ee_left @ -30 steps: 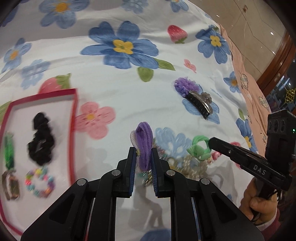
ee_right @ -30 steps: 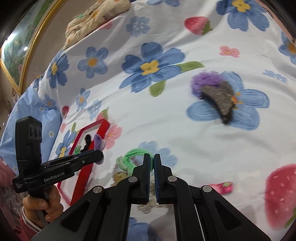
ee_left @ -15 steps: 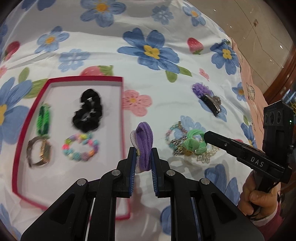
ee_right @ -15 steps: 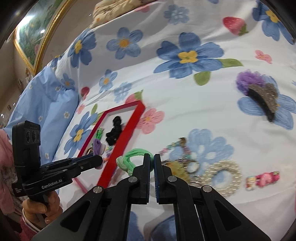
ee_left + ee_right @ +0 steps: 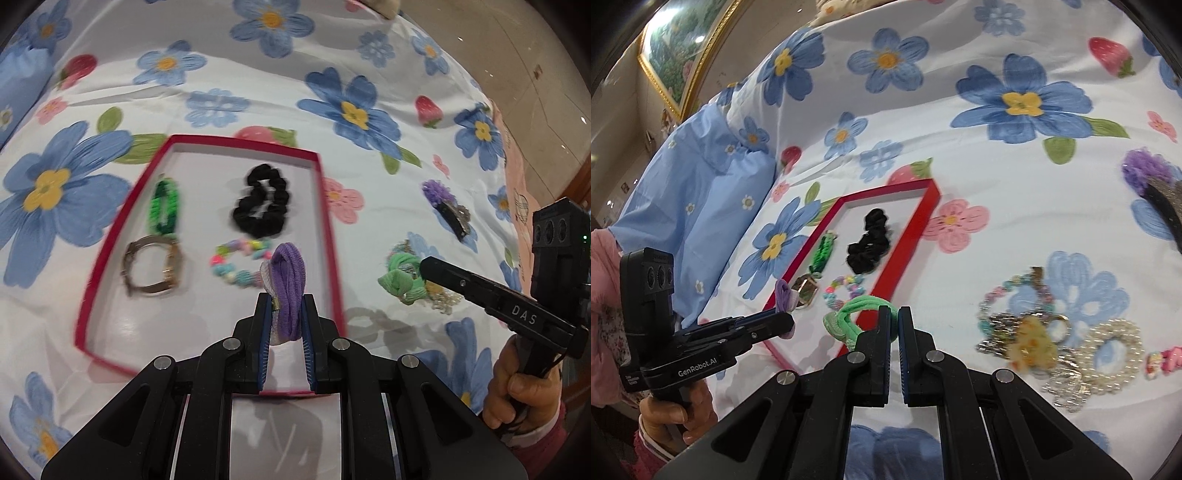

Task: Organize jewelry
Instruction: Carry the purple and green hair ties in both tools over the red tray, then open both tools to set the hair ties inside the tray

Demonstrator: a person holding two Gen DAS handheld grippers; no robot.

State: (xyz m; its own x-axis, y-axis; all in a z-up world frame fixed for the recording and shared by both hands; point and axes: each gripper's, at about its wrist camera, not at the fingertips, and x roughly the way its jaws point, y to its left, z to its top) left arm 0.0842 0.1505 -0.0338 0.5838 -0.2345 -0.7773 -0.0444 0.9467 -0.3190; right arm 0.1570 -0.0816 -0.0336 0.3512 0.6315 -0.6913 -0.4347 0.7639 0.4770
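Observation:
My left gripper (image 5: 283, 302) is shut on a purple hair tie (image 5: 290, 284) and holds it over the near right part of the red-rimmed tray (image 5: 328, 236). The tray holds a black scrunchie (image 5: 262, 203), a green band (image 5: 164, 206), a watch (image 5: 153, 267) and a coloured bead bracelet (image 5: 236, 266). My right gripper (image 5: 894, 314) is shut on a green hair tie (image 5: 857, 314), held above the cloth beside the tray's right rim (image 5: 908, 247). The left gripper (image 5: 783, 321) with the purple tie (image 5: 785, 295) also shows in the right wrist view.
A heap of pearl and bead bracelets (image 5: 1052, 332) lies on the flowered cloth right of the tray. A black hair clip with a purple flower (image 5: 447, 206) lies further right. A blue pillow (image 5: 694, 195) sits at the left. The bed edge and floor are at the far right.
Both grippers have moved left toward the tray with their hair ties. The left gripper now hangs over the tray's inside; the heap of bracelets has fallen behind to the right.

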